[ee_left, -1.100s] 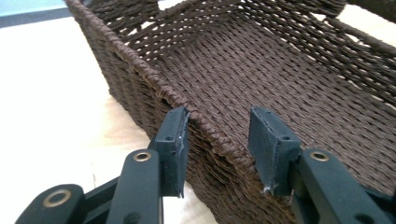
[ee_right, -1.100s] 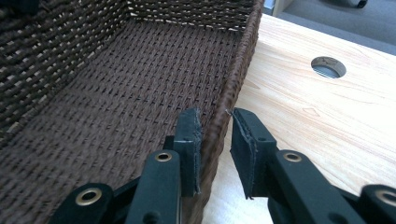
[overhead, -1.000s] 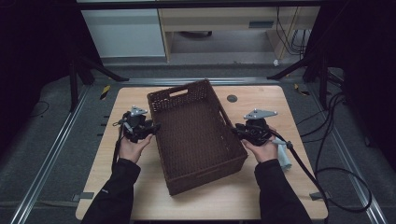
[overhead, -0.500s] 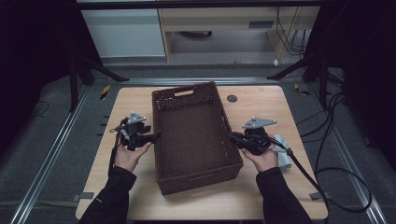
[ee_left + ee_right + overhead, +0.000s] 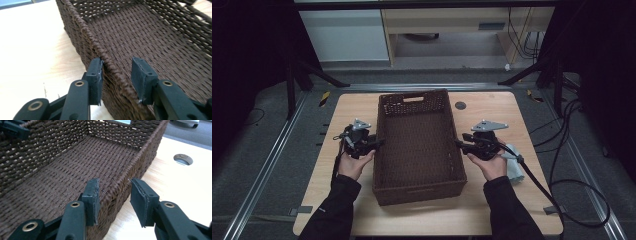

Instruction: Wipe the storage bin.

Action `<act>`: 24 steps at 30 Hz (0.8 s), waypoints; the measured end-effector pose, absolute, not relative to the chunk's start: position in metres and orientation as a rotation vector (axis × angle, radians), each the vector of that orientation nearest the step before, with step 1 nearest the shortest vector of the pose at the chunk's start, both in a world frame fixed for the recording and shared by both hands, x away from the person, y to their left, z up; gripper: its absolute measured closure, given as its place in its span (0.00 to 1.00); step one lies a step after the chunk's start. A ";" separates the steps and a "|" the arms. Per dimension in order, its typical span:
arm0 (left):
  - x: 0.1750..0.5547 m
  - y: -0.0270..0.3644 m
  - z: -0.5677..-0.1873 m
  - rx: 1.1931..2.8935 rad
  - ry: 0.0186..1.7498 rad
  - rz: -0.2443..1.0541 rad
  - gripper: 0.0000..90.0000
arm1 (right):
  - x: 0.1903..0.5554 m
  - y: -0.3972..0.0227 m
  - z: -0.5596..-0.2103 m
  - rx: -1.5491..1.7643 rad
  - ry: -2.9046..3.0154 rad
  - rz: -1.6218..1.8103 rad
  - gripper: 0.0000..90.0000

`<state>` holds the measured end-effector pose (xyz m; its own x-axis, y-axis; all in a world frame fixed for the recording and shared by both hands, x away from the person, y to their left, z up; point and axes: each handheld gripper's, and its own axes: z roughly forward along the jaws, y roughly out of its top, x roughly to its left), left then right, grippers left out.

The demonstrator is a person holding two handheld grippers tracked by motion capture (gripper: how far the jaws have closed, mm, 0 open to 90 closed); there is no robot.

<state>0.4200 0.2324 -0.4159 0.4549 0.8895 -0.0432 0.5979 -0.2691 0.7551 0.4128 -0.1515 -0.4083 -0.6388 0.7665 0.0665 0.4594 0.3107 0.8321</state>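
Jaws of my left gripper [image 5: 116, 75] straddle the braided rim of the brown woven basket [image 5: 419, 145], along its left long wall. The outer pad lies just against the rim, while the inner pad stands clear of it inside the basket, so the pinch is not made; these jaws have just been closing, with the rim between them. My right gripper [image 5: 113, 195] straddles the rim of the basket's right long wall in the same way: one pad inside the basket close to the weave, the other outside over the table [image 5: 492, 105], with a gap showing on that outer side. Those jaws have just been opening around the rim.

Seen from above, the basket sits on the middle of the wooden table, its long sides running away from me, my two hands flanking it about halfway along. Beyond the basket's far right corner is a round hole [image 5: 460, 105] in the tabletop. The far short wall has a handle slot [image 5: 413, 99].
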 end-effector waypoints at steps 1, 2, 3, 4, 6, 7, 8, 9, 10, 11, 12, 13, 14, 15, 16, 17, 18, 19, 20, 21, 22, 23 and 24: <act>0.421 0.233 -0.416 1.979 1.241 0.510 0.68 | 0.415 -0.149 -0.411 1.103 2.246 1.231 0.66; 0.421 0.233 -0.417 1.978 1.241 0.508 0.67 | 0.416 -0.148 -0.412 1.108 2.248 1.234 0.67; 0.420 0.233 -0.417 1.977 1.240 0.512 0.67 | 0.416 -0.147 -0.414 1.114 2.257 1.235 0.69; 0.419 0.233 -0.416 1.988 1.238 0.513 0.66 | 0.416 -0.146 -0.415 1.113 2.260 1.239 0.71; 0.416 0.232 -0.415 2.002 1.233 0.521 0.62 | 0.414 -0.145 -0.415 1.111 2.270 1.252 0.76; 0.414 0.232 -0.414 2.014 1.235 0.521 0.61 | 0.413 -0.144 -0.415 1.106 2.271 1.244 0.76; 0.412 0.232 -0.413 2.018 1.232 0.522 0.60 | 0.411 -0.143 -0.414 1.105 2.274 1.234 0.77; 0.409 0.232 -0.412 2.012 1.227 0.542 0.59 | 0.410 -0.143 -0.414 1.105 2.275 1.234 0.77; 0.406 0.233 -0.410 2.012 1.223 0.555 0.59 | 0.408 -0.143 -0.414 1.109 2.277 1.232 0.77; 0.405 0.233 -0.409 2.013 1.225 0.555 0.59 | 0.406 -0.142 -0.413 1.111 2.285 1.233 0.77; 0.403 0.235 -0.409 2.012 1.222 0.562 0.58 | 0.404 -0.142 -0.413 1.106 2.290 1.235 0.77; 0.402 0.235 -0.409 2.007 1.224 0.565 0.57 | 0.401 -0.141 -0.412 1.100 2.302 1.236 0.76; 0.401 0.236 -0.409 2.012 1.223 0.564 0.57 | 0.398 -0.141 -0.412 1.099 2.308 1.238 0.76; 0.400 0.237 -0.409 2.012 1.224 0.560 0.56 | 0.396 -0.140 -0.412 1.094 2.314 1.239 0.76; 0.399 0.236 -0.410 2.015 1.224 0.559 0.56 | 0.394 -0.139 -0.411 1.089 2.316 1.240 0.76; 0.399 0.235 -0.412 2.021 1.225 0.552 0.56 | 0.392 -0.139 -0.411 1.089 2.316 1.239 0.76; 0.400 0.234 -0.413 2.044 1.235 0.540 0.57 | 0.391 -0.139 -0.411 1.080 2.317 1.238 0.75; 0.400 0.234 -0.415 2.053 1.234 0.539 0.58 | 0.390 -0.139 -0.411 1.072 2.317 1.237 0.75; 0.399 0.235 -0.416 2.050 1.234 0.532 0.59 | 0.390 -0.140 -0.410 1.069 2.315 1.237 0.73; 0.399 0.235 -0.416 2.049 1.228 0.523 0.60 | 0.390 -0.142 -0.408 1.075 2.304 1.244 0.71; 0.399 0.235 -0.417 2.059 1.227 0.522 0.62 | 0.390 -0.144 -0.407 1.072 2.296 1.247 0.71; 0.399 0.235 -0.418 2.062 1.226 0.524 0.63 | 0.390 -0.146 -0.406 1.079 2.280 1.254 0.70; 0.399 0.234 -0.419 2.063 1.224 0.519 0.66 | 0.390 -0.150 -0.404 1.083 2.263 1.261 0.68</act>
